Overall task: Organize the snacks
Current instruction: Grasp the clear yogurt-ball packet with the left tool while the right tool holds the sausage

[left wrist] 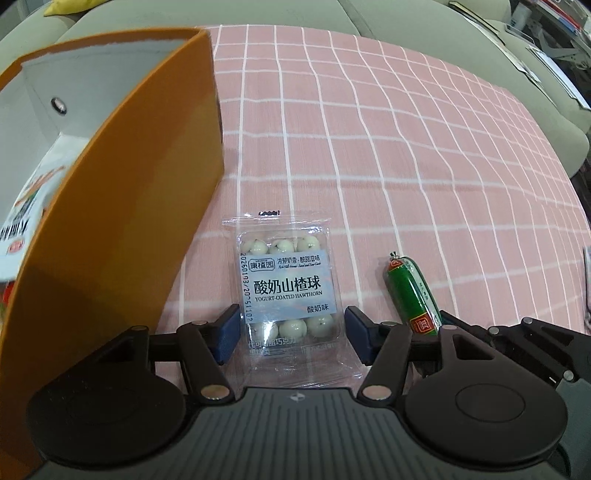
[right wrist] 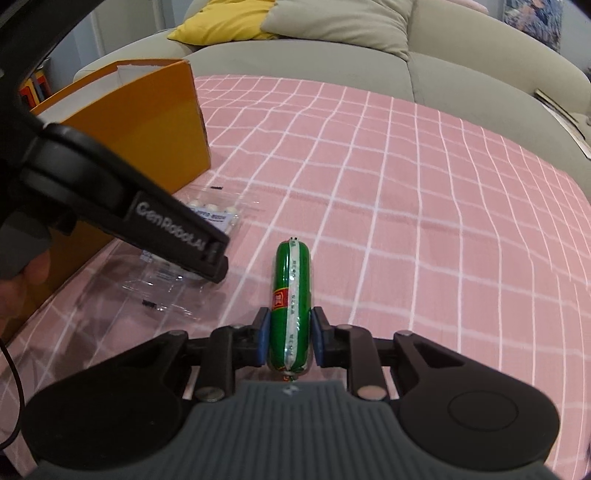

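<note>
A clear pack of yogurt-coated hawthorn balls [left wrist: 286, 284] lies flat on the pink checked cloth [left wrist: 406, 147], just right of the orange box [left wrist: 129, 184]. My left gripper [left wrist: 291, 332] straddles the pack's near half, its blue pads against the tray's two sides. In the right wrist view one of its black fingers [right wrist: 177, 236] covers most of the pack [right wrist: 216, 216]. A green sausage with a red label [right wrist: 291, 299] lies lengthwise between the blue pads of my right gripper [right wrist: 290, 341], which is shut on its near end. The sausage [left wrist: 412, 291] lies right of the pack.
The orange box [right wrist: 147, 122] stands open at the left, with a white snack packet [left wrist: 22, 221] inside. A grey sofa [right wrist: 443, 55] with a yellow cushion [right wrist: 229, 22] runs behind the cloth. A hand [right wrist: 22, 280] holds the left gripper. Papers [left wrist: 546, 62] lie at the far right.
</note>
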`<control>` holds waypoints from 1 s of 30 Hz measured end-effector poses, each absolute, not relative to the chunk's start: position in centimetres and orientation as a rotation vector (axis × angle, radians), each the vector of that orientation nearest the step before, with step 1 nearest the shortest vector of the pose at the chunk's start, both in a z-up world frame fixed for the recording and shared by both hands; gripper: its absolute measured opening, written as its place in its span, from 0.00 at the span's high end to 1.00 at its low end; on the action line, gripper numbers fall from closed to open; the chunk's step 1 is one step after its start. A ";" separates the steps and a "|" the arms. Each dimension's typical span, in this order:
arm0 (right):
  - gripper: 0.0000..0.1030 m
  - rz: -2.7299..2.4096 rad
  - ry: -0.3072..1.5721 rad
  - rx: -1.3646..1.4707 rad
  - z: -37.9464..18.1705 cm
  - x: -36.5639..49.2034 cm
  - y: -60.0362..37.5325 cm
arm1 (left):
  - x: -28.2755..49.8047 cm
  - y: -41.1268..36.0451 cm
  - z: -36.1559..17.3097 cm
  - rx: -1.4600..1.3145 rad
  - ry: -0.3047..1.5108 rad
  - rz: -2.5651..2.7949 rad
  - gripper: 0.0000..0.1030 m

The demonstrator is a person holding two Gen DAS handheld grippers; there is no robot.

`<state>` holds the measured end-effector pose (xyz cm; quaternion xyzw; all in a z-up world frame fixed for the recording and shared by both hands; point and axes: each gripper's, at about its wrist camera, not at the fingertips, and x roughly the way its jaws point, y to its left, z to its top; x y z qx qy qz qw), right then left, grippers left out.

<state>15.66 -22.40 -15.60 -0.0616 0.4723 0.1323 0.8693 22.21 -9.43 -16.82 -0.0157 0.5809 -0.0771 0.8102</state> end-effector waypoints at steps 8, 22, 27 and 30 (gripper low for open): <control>0.81 0.246 1.033 -0.073 -15.3 12.3 -22.4 | 18.3 -9.0 -16.6 -0.040 1.216 -0.193 0.35; 0.82 0.232 1.019 -0.034 -13.6 9.1 -22.4 | 12.4 -6.5 -14.2 -0.144 1.167 -0.210 0.36; 0.81 0.226 0.985 -0.034 -12.3 7.5 -22.7 | 11.6 -5.9 -13.0 -0.163 1.126 -0.203 0.39; 0.81 0.225 0.969 -0.037 -11.7 6.5 -22.9 | 11.0 -5.7 -12.3 -0.163 1.104 -0.208 0.48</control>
